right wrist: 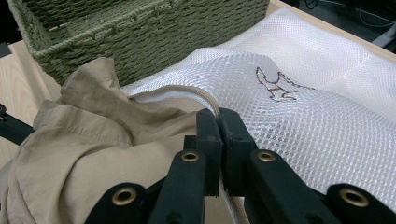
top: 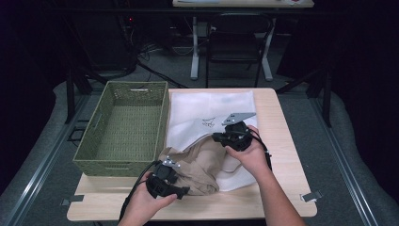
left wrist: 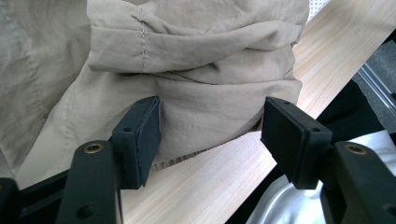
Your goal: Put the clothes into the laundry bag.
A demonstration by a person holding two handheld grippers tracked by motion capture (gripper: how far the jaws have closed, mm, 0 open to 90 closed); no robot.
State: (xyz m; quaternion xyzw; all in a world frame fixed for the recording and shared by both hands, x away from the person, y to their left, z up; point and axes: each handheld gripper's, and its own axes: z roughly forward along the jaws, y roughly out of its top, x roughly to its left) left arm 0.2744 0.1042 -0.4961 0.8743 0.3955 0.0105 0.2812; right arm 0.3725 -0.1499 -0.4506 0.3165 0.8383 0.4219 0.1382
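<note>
Left gripper point(left wrist: 210, 135) open at khaki garment point(left wrist: 196, 70); right gripper point(right wrist: 218, 128) pinching mesh bag point(right wrist: 299, 126) rim; garment partly inside

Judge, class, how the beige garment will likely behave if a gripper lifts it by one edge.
The beige garment lies in soft, crumpled folds, so it would probably hang limp and not keep its shape. Its thin, creased cloth suggests it is light. Part of it seems tucked into the white mesh bag, so it may drag there.

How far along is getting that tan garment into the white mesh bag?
Part way. Done: the right gripper is shut on the mesh bag's opening edge, with some tan garment tucked under it. In hand: the open left gripper straddles the bunched end. Left: most of the garment lies outside.
</note>
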